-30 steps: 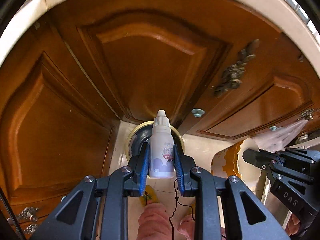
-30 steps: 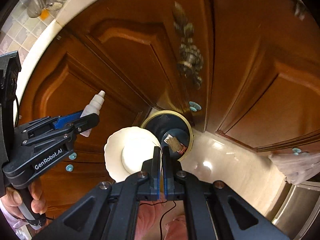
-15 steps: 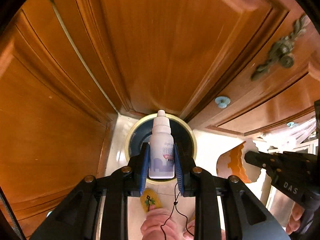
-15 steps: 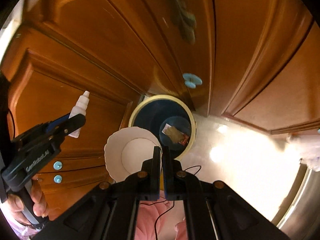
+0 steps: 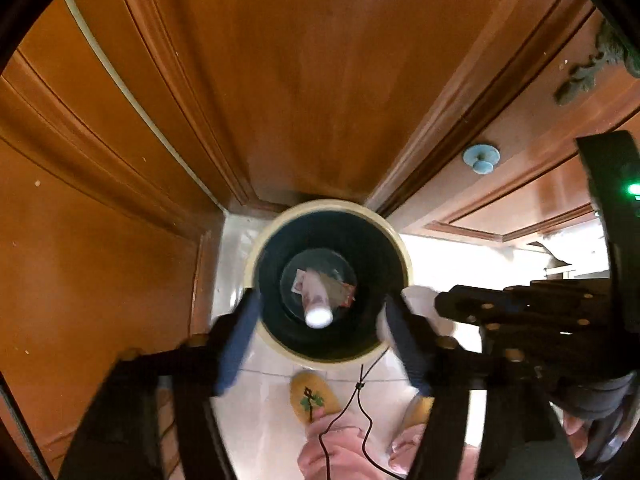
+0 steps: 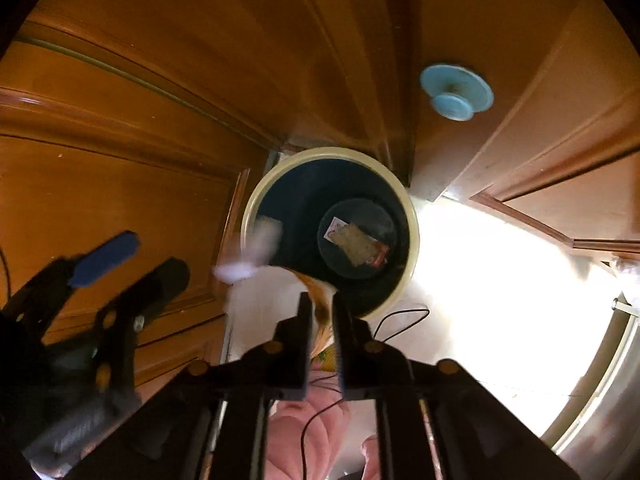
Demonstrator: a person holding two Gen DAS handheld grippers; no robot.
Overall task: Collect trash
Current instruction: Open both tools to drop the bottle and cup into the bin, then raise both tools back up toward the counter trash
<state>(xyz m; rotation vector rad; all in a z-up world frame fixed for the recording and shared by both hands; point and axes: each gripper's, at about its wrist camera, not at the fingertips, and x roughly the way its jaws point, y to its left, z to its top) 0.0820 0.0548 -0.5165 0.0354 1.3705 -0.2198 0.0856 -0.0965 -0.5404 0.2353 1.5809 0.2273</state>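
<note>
A round trash bin [image 5: 280, 348] with a cream rim and dark inside stands on the floor against wooden cabinets; it also shows in the right wrist view [image 6: 412, 216]. My left gripper [image 5: 320, 336] is open just above the bin. The small white dropper bottle [image 5: 318, 308] is falling into the bin, blurred; it also shows in the right wrist view [image 6: 250, 256]. A wrapper [image 6: 356, 242] lies at the bin bottom. My right gripper [image 6: 320, 308] is shut on the rim of a white paper plate [image 6: 260, 312] beside the bin.
Brown wooden cabinet doors [image 5: 280, 80] surround the bin on the far and left sides. A blue round knob [image 6: 456, 92] is on a door. The person's yellow slippers [image 5: 312, 398] and pink trousers are below. A bright tiled floor [image 6: 500, 280] lies to the right.
My left gripper dropped closer to the bin and opened, letting go of the dropper bottle, which now falls in. My right gripper with the plate moved nearer to the bin.
</note>
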